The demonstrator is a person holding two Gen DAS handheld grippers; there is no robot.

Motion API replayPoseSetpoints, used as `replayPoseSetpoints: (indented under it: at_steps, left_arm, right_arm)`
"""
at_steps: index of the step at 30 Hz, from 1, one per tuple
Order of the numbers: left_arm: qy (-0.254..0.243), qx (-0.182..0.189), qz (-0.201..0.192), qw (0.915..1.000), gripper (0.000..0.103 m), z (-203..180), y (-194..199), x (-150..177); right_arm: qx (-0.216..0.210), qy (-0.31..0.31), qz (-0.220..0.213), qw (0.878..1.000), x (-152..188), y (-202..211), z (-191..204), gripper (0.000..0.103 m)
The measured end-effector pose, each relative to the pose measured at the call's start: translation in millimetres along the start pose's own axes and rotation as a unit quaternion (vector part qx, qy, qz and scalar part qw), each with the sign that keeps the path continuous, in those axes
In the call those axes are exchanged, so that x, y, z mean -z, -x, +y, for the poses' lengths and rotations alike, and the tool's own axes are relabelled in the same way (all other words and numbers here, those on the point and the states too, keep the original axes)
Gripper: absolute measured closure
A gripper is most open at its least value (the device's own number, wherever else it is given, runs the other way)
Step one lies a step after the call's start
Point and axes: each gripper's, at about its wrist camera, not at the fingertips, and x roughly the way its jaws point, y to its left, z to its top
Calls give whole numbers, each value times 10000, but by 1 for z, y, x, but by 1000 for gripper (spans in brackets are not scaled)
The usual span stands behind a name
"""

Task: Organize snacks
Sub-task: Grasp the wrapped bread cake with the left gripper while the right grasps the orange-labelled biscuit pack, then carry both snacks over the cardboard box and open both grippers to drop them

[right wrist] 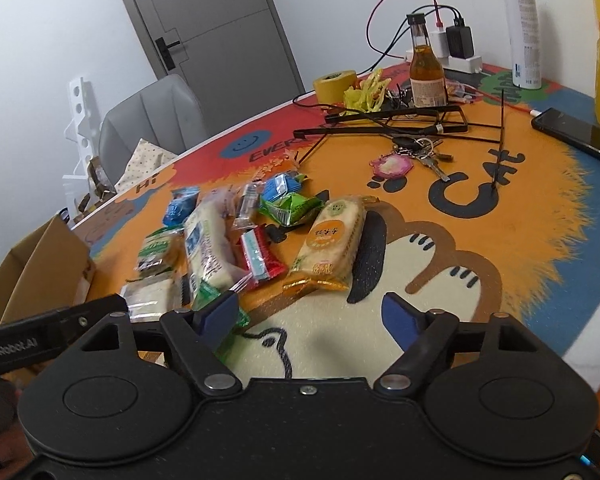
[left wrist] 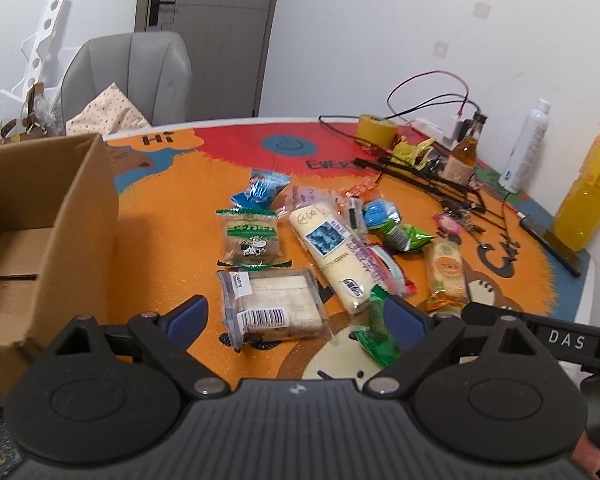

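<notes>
Several wrapped snacks lie in a loose pile on the cartoon-print table. My left gripper (left wrist: 295, 314) is open and empty, just above a clear pack of white cake slices (left wrist: 273, 306). Beyond it lie a green cow-print pack (left wrist: 251, 238), a long cream bread pack (left wrist: 334, 252), a blue snack (left wrist: 259, 190) and a green snack (left wrist: 406, 236). My right gripper (right wrist: 314, 314) is open and empty, near an orange cracker pack (right wrist: 332, 240) and a red bar (right wrist: 259, 258). An open cardboard box (left wrist: 39, 232) stands at the left, with nothing seen inside.
At the back of the table are a yellow tape roll (left wrist: 374, 130), a small amber bottle (right wrist: 426, 70), cables, black rods, keys (right wrist: 416, 154), a white spray bottle (right wrist: 522, 28), a yellow juice bottle (left wrist: 588, 196) and a phone (right wrist: 576, 132). A grey chair (left wrist: 139, 76) stands behind.
</notes>
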Motion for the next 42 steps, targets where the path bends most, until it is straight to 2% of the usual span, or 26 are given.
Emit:
replayPoseSetpoints:
  at_steps: [13,18,22,25,29,30,35,42]
  left_arm:
    - [82,-398,333,9986,12,4,-52,-4]
    - [89,-465,452,9979,12,4,-63,-3]
    - [79,-576,438,9973,16,3,-65,0]
    - [10,-656,385,9971,19,1,-65,2]
    - [-89,-699,329,9970,30,-1,-62,5]
    - [-86,-653,311,9973,32,-1,-60,6]
    - [-140,-480,228,9985,44,-3,-50,7]
    - [52,-228,162,9996,47,2,-34,11]
  right_arm:
    - [128,40,123,9998,-17,-44,-5,32]
    - [349,188,46,9992,-20,-55,-2,32]
    - [537,396,25,9978,-21,-59,3,33]
    - [673,550,-1,9962,-20,-62,6,41]
    - [1058,984,-34,9895,-14,-61,14,67]
    - [1079,1010,-38,9890,-14,-59,13,70]
    - [756,696,-51,9947,-13,-48,2,71]
    - [576,548,-277,9964,-11,-26,4,71]
